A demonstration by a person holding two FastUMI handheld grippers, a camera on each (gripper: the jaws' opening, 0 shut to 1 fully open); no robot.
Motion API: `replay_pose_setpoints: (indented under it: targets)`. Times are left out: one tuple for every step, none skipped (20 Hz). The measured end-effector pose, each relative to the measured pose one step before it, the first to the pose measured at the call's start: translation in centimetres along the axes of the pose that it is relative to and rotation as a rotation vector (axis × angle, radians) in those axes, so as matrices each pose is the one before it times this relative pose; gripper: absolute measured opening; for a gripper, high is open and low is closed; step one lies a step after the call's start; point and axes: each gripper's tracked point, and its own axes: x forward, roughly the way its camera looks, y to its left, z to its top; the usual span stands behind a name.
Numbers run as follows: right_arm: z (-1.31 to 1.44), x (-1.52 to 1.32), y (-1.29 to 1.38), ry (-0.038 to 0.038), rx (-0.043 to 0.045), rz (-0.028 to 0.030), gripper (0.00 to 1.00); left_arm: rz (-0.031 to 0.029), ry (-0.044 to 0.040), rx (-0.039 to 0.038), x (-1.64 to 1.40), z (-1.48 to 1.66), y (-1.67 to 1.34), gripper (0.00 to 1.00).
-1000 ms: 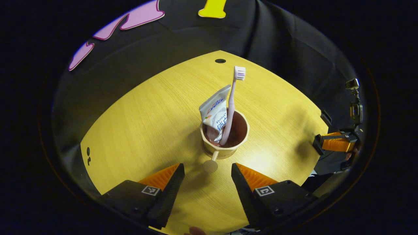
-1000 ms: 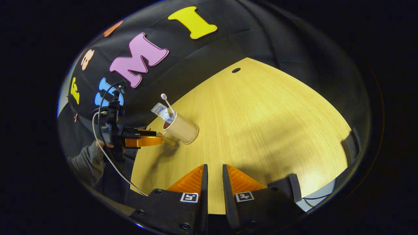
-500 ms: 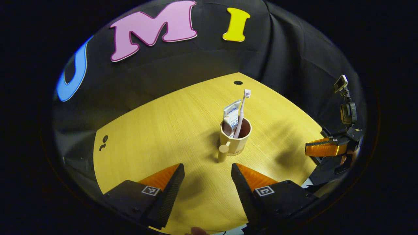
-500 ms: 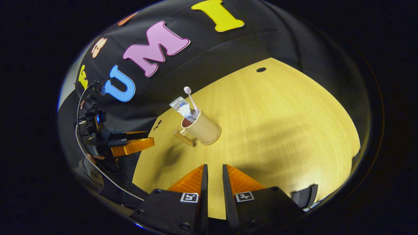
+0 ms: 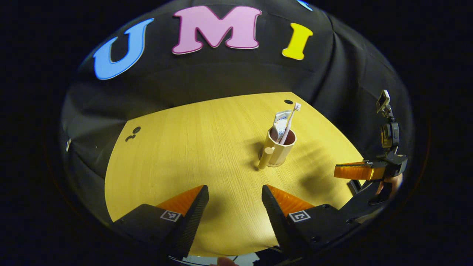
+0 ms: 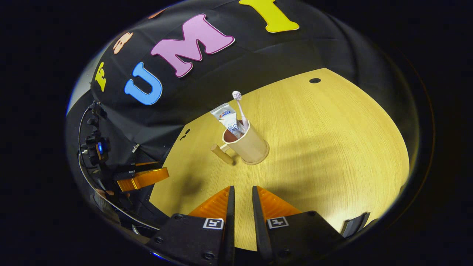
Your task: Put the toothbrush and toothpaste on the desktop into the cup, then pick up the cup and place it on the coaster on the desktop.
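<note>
Yellow wood-grain desktop [image 5: 192,147], curved edge, small dark hole [image 6: 315,80] near the far side. Black cloth wall [image 5: 221,77] behind (creased). Bright light patch bottom right.

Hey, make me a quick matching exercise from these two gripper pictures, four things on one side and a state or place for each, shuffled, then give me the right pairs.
Things:
1. toothbrush
2. cup
3. left tongs
4. right tongs

States:
A. fingers spread wide, nothing between them
B. standing on the desktop, handle sticking out
C. fingers close together, only a narrow gap
D. bristles up, leaning in the cup beside the toothpaste

Pairs: 1-D, 2-B, 3-A, 4-C
</note>
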Motion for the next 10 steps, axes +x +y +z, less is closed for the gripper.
replay_pose_setpoints:
  targets:
    - [-0.017,0.065,0.114,0.00044,0.00068,0.00017,0.29,0.00593,-0.00528,-0.02774,-0.088,-0.441,0.101,0.90]
    - [-0.037,0.053,0.136,0.00150,0.00150,-0.00078,0.29,0.00246,-0.00672,-0.02101,-0.222,-0.254,0.066,0.90]
    - [-0.114,0.088,0.229,0.00255,0.00084,0.00037,0.30,-0.00136,-0.00810,-0.01053,0.050,-0.200,-0.150,0.90]
    - [-0.088,0.094,0.103,0.00161,-0.00163,-0.00093,0.13,0.00533,-0.00567,-0.00873,-0.133,-0.161,0.138,0.90]
    - [-0.174,0.054,0.134,0.00131,-0.00307,-0.00225,0.32,-0.00019,-0.00208,-0.00719,-0.199,-0.320,0.026,0.90]
    - [-0.104,0.054,0.076,0.00197,-0.00193,-0.00177,0.37,-0.00160,0.00162,-0.00586,-0.086,-0.315,-0.062,0.91]
    - [-0.101,0.055,0.147,0.00117,-0.00035,-0.00012,0.37,-0.00196,0.00689,-0.00418,-0.020,-0.425,-0.100,0.92]
    - [-0.042,0.050,0.159,-0.00012,-0.00062,-0.00025,0.22,-0.00220,0.01080,-0.00283,0.014,-0.507,-0.085,0.93]
    - [-0.140,0.028,0.250,0.00084,-0.00115,0.00279,0.41,-0.00224,0.01045,-0.00302,0.086,-0.408,-0.076,0.93]
    - [-0.062,0.020,0.121,0.00117,-0.00187,0.00114,0.67,-0.00732,0.01364,-0.00468,0.141,-0.376,-0.276,0.93]
